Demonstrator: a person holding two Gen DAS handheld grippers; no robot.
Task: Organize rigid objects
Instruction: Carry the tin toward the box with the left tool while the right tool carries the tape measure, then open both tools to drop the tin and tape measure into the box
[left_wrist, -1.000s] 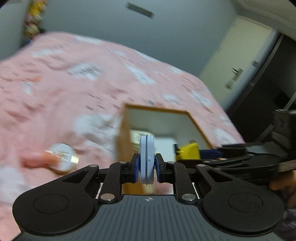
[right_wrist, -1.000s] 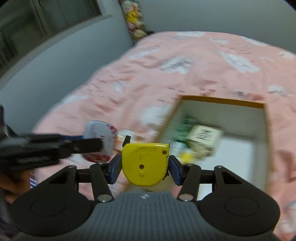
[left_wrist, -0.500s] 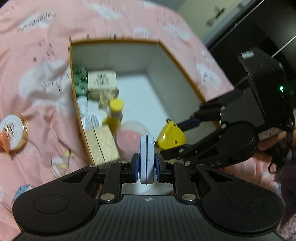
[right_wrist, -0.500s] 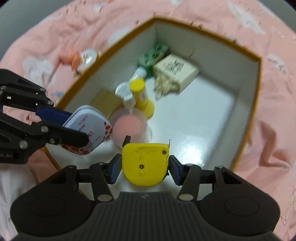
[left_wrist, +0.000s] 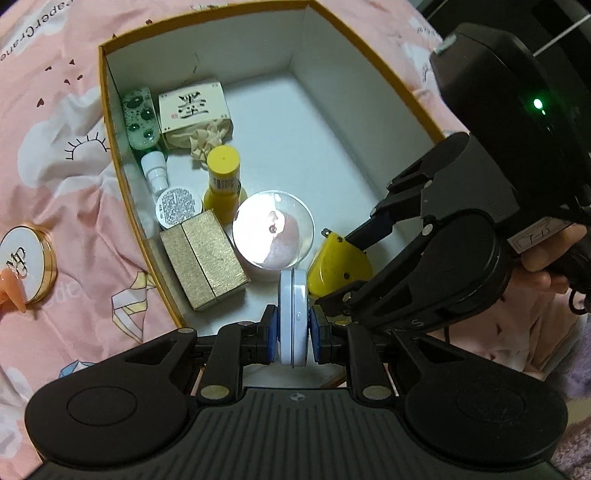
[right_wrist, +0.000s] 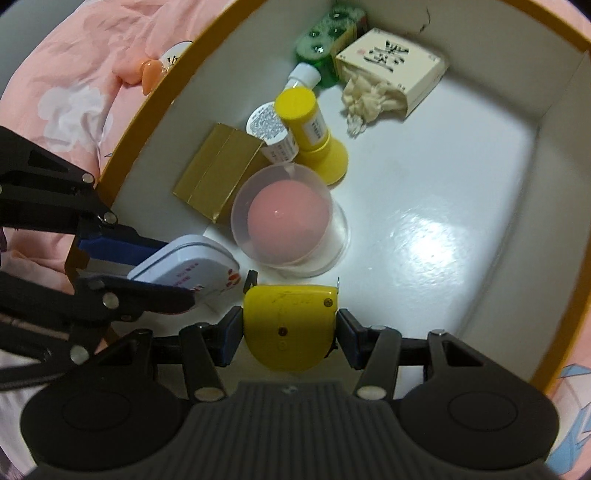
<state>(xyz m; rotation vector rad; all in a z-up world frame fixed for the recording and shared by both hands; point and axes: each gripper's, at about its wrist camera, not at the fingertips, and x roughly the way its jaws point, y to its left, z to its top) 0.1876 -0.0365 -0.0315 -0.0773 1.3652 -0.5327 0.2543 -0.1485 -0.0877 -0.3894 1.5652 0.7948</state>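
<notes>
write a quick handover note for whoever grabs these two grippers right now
Left gripper: shut on a flat white rounded tin, held edge-up over the near end of the orange-rimmed white box.
Right gripper: shut on a yellow tape measure, also low over the box's near end.
Already in the box: green bottle, cream carton, yellow-capped bottle, gold box, clear dome with a pink ball.
Left to do: release both items inside, then fetch the gold-rimmed round compact lying on the pink bedspread.
</notes>
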